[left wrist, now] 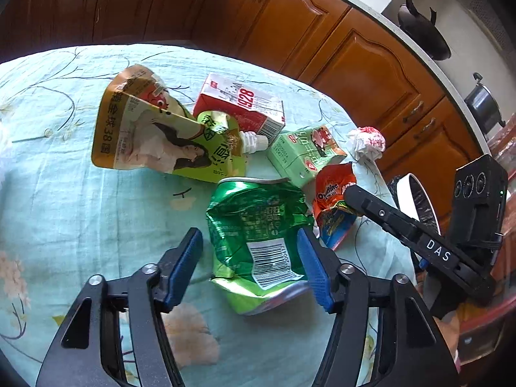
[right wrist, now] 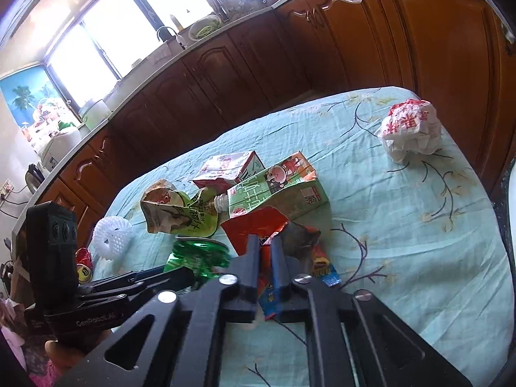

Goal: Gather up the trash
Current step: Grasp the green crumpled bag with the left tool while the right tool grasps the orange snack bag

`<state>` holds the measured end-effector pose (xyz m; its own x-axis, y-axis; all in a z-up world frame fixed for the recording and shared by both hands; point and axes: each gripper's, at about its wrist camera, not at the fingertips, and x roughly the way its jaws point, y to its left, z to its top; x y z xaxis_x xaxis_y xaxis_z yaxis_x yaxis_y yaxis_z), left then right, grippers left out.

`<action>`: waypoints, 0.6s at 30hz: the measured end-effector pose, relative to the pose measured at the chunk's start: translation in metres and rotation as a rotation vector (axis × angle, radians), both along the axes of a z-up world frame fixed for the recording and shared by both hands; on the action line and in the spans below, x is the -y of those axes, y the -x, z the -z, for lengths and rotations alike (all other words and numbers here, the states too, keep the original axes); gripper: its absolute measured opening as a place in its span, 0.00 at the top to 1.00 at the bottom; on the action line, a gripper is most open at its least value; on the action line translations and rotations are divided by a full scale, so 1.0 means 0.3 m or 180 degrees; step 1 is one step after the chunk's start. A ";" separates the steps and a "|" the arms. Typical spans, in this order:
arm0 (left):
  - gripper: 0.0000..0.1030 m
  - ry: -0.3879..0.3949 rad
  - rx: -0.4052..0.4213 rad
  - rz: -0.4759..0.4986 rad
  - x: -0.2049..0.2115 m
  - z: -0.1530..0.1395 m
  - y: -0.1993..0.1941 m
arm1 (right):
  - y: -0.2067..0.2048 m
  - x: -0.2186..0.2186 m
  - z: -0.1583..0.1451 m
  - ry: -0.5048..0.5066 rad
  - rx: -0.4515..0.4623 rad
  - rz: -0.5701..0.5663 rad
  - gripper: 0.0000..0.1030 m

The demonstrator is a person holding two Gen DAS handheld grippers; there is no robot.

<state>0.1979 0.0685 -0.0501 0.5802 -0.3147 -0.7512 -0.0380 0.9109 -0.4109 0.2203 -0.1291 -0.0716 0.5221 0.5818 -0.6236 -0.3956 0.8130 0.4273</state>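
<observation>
Trash lies on a light green flowered tablecloth (left wrist: 64, 193). My left gripper (left wrist: 250, 242) is open, its blue pads either side of a crushed green can (left wrist: 258, 229), right pad touching it. My right gripper (right wrist: 265, 246) is shut on an orange Ovaltine wrapper (right wrist: 296, 242), which also shows in the left wrist view (left wrist: 333, 200). Nearby lie a yellow-green spouted pouch (left wrist: 151, 132), a red carton (left wrist: 242, 106), a green carton (left wrist: 303, 151) and a crumpled white-red paper ball (right wrist: 409, 129).
Brown wooden cabinets (left wrist: 338, 42) run behind the table. A bin with a white rim and black liner (left wrist: 416, 200) stands past the table's right edge. A white foam net (right wrist: 111, 235) and a red can (right wrist: 84, 258) lie at the table's left.
</observation>
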 end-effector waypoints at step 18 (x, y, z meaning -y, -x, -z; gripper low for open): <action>0.77 -0.0300 0.0419 0.0640 0.290 -0.128 0.072 | 0.191 0.334 -0.125 -0.0191 0.0241 0.0497 1.00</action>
